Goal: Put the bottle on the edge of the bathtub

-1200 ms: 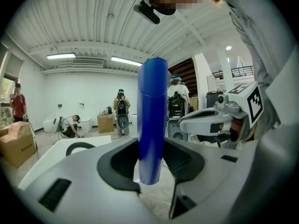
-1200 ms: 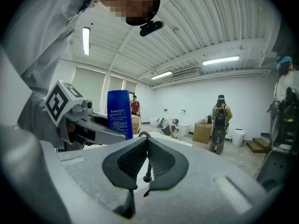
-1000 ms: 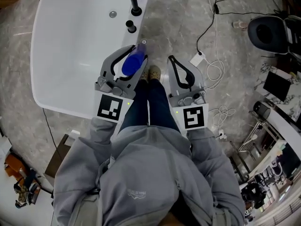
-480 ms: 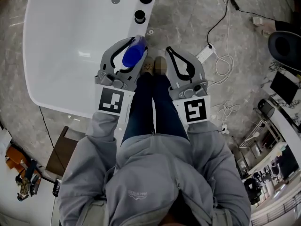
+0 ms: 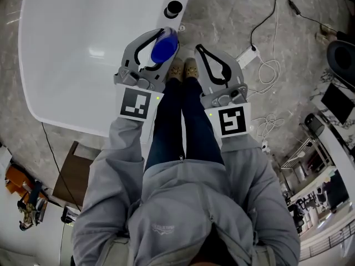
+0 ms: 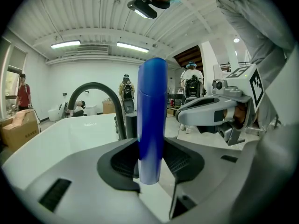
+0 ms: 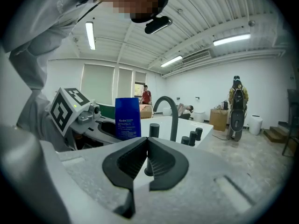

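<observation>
We've advanced along the bathtub's right edge; left tool clamps the bottle, right tool closed, empty; next, lower it.

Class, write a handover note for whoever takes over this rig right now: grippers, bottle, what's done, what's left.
Left gripper: shut on the blue bottle, held upright.
Right gripper: shut, empty, beside the left one.
Bottle: at the bathtub edge, close to the black tap fittings.
Done: bottle gripped and brought to the tub.
Left: set it on the edge, open the jaws, draw back.
</observation>
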`<state>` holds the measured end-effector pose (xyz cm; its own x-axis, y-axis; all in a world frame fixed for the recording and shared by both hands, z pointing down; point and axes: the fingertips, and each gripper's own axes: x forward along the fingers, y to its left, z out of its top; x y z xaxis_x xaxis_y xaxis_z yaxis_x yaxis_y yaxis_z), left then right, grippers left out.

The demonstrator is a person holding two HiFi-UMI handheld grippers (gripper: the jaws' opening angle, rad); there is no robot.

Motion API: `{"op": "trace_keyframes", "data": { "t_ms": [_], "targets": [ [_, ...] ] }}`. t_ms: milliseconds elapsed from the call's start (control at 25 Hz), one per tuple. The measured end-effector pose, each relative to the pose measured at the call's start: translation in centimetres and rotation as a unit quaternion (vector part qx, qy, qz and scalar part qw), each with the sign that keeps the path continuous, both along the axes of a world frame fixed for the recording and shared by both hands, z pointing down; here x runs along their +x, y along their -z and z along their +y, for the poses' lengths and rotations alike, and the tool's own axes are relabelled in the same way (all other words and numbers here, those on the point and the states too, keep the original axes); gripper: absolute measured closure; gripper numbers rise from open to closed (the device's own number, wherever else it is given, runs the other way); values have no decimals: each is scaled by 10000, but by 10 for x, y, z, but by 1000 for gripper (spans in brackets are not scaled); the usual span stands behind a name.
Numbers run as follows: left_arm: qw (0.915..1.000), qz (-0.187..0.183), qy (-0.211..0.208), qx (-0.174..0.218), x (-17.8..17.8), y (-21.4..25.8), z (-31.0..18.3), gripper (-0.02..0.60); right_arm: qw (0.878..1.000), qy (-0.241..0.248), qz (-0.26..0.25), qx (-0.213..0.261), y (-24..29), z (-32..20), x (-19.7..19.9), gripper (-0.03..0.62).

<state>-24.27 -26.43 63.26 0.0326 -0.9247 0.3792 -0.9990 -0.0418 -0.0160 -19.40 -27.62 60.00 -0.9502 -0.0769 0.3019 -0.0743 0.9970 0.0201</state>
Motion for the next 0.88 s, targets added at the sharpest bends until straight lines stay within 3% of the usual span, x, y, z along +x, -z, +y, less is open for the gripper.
{"op": "trace_keyframes", "data": {
  "t_ms": [440,880],
  "targets": [
    [9997,49,-70,-218,-2,-52,-6,426,9998,14,145,-151,-35,-4,-15,591],
    [9996,72,14,-265,-2,-68,-6,425,9994,67,288,-196,-55,-4,-14,591]
  ]
}}
